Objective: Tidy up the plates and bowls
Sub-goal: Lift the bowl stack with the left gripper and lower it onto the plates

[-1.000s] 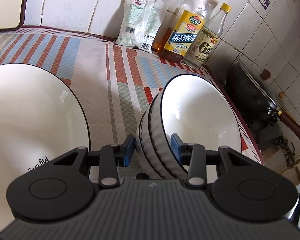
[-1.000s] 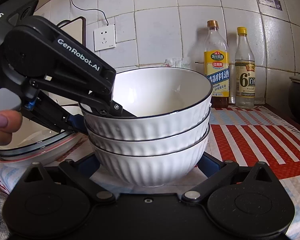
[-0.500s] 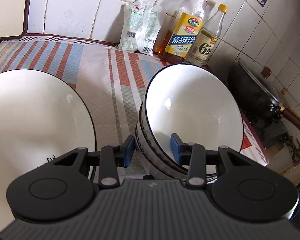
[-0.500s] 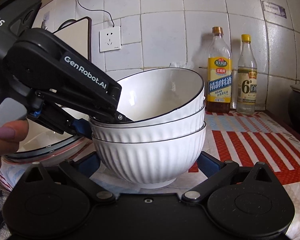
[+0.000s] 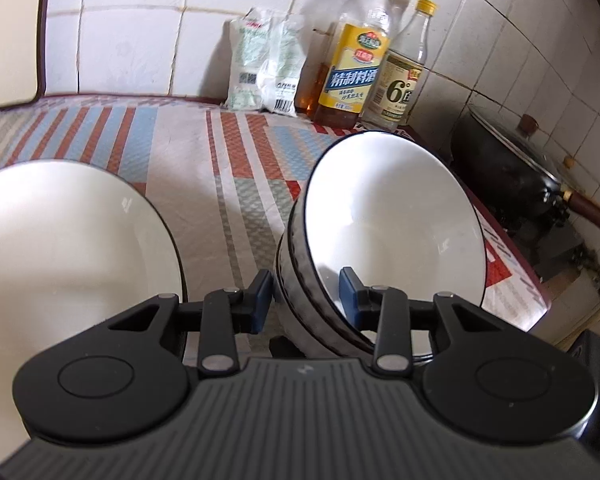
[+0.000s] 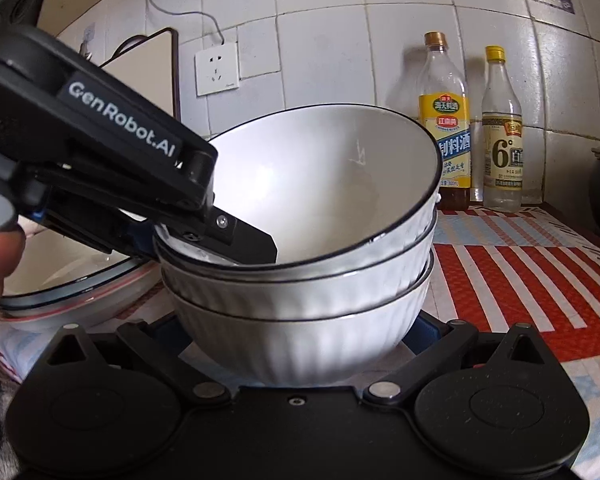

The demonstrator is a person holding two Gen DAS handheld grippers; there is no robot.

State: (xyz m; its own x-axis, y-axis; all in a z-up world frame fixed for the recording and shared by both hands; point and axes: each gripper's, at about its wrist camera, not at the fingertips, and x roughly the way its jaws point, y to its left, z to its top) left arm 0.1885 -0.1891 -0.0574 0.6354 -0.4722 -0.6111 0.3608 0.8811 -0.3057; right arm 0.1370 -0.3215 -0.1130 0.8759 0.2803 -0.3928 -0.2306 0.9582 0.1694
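Three white ribbed bowls with dark rims sit nested in a stack [image 6: 300,312] on the striped cloth; the top bowl [image 6: 324,184] is tilted toward the left. The stack also shows in the left wrist view [image 5: 396,236]. My left gripper [image 5: 304,300] straddles the near rim of the stack, one finger inside the top bowl and one outside, with a gap at the pads. My right gripper [image 6: 300,332] is open, its fingers on either side of the bottom bowl. White plates [image 5: 60,248] are stacked to the left, also seen in the right wrist view [image 6: 76,280].
Two bottles [image 5: 352,60] [image 5: 400,76] and a plastic bag [image 5: 264,68] stand against the tiled wall. A dark wok [image 5: 512,168] sits on a stove to the right. A wall socket [image 6: 216,68] and a board [image 6: 148,60] are behind the plates.
The top bowl has tipped further left and settled lower into the stack. The right gripper has moved closer to the bottom bowl. The left gripper stays at the rim.
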